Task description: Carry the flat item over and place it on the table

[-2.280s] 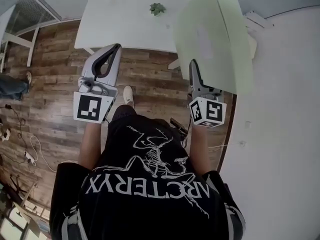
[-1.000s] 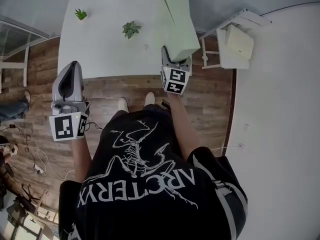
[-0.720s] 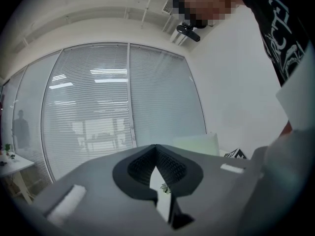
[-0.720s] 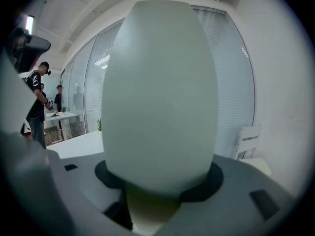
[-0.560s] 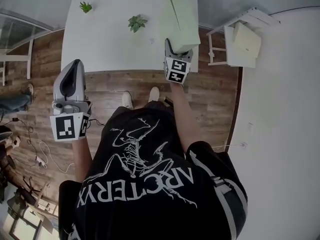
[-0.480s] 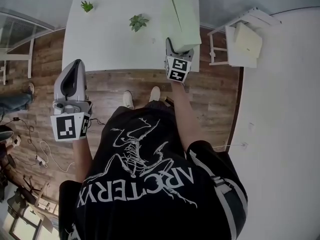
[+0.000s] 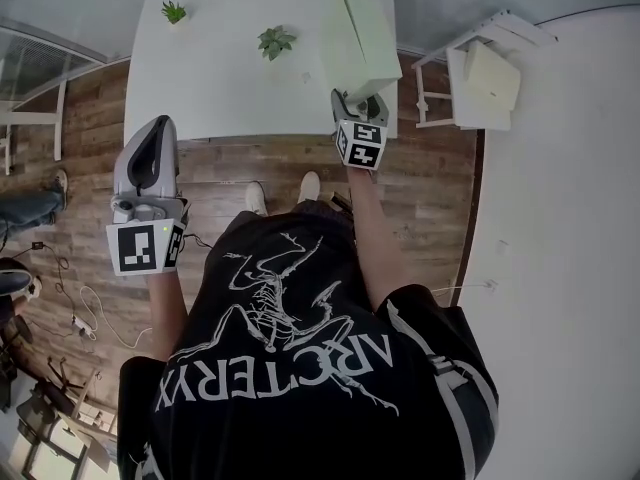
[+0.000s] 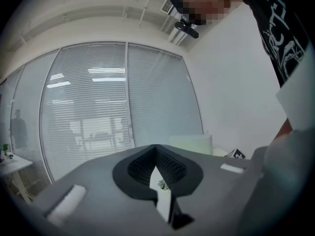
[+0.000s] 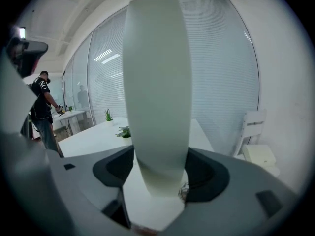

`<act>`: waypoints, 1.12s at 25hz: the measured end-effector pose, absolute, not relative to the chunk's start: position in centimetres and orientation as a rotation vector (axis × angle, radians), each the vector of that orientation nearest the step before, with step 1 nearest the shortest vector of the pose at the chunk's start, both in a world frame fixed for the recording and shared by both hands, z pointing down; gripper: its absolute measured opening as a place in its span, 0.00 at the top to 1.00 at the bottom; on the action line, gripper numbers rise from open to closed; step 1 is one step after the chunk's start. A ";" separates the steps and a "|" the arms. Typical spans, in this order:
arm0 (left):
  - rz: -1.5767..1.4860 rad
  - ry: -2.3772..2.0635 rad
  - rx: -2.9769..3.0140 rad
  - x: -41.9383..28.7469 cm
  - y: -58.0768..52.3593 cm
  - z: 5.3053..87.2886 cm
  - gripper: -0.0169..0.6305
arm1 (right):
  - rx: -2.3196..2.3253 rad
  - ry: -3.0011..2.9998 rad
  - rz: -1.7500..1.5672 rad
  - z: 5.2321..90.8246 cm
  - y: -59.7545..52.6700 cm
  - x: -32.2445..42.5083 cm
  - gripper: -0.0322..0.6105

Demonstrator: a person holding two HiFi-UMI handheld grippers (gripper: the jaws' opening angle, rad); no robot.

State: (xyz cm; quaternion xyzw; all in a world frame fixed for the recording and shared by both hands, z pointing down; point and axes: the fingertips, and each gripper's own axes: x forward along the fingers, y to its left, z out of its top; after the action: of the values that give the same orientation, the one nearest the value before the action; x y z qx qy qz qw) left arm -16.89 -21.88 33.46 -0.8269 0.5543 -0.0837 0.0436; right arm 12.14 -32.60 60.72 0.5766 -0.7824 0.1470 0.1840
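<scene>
The flat item [image 7: 362, 26] is a pale green panel on the right end of the white table [image 7: 220, 78], slightly tilted. In the right gripper view the flat item [image 9: 156, 97] rises straight up between the jaws. My right gripper [image 7: 358, 106] is at the table's near edge with its jaws opening. The panel's lower end stands between them with a thin gap on each side. My left gripper [image 7: 150, 146] hangs over the wooden floor, left of my body, shut and empty. In its own view the left gripper [image 8: 156, 149] shows its tips meeting.
Two small potted plants [image 7: 275, 41] [image 7: 174, 12] stand on the table. A white chair [image 7: 480, 73] with a pale pad is right of the table, by a white wall. Someone's legs [image 7: 30, 208] and cables are on the floor at left. Another person [image 9: 44, 107] stands far off.
I have walked up to the table and brought the panel from over the floor onto its right end. In the last half second the right gripper drew back slightly.
</scene>
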 end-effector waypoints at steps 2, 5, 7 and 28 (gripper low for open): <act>-0.240 1.690 -2.534 -16.8 -21.9 33.4 0.96 | 1.563 -2.228 0.475 60.8 -30.1 11.9 0.48; -0.207 1.671 -2.553 -16.2 -22.1 33.4 0.96 | 1.518 -2.216 0.590 60.9 -25.9 12.9 0.48; -0.184 1.649 -2.571 -15.7 -22.5 33.5 0.96 | 1.546 -2.181 0.632 60.4 -23.6 14.1 0.48; -0.129 1.364 -2.633 -11.5 -24.5 28.6 0.96 | 1.337 -2.776 -0.293 27.7 -25.8 3.4 0.93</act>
State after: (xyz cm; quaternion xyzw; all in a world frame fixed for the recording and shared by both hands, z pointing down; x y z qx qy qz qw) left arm -11.47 -24.49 28.62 -0.8837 0.4578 -0.0434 0.0868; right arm 3.38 -25.78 27.67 0.4317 -0.8967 -0.0948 0.0231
